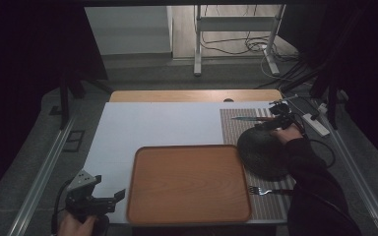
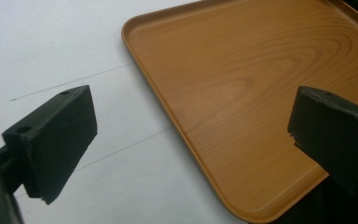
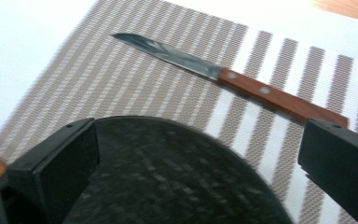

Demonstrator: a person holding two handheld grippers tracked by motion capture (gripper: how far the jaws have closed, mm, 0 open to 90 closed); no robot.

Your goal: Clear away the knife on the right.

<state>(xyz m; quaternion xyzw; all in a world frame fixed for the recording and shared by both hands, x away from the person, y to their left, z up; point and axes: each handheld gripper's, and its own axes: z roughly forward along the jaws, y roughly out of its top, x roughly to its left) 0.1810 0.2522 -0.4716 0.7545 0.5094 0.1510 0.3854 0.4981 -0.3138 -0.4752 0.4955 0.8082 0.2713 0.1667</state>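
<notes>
Where the high view looks down on the worktop (image 1: 152,123), the right tool (image 1: 279,124) hangs at the far rim of the dark plate (image 1: 263,152) on the striped mat (image 1: 236,129), a knife (image 1: 250,118) just beyond, while the left tool (image 1: 109,199) sits beside the wooden tray (image 1: 187,182). Along the left gripper view, that tool (image 2: 186,140) gapes wide and empty over the tray's (image 2: 242,93) corner. Along the right gripper view, the tool (image 3: 200,163) stands wide open over the plate (image 3: 168,177), gripping nothing, knife (image 3: 223,74) ahead.

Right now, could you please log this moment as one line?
right hand-held gripper: open over dark plate | left hand-held gripper: open by wooden tray | knife: on striped mat
</notes>
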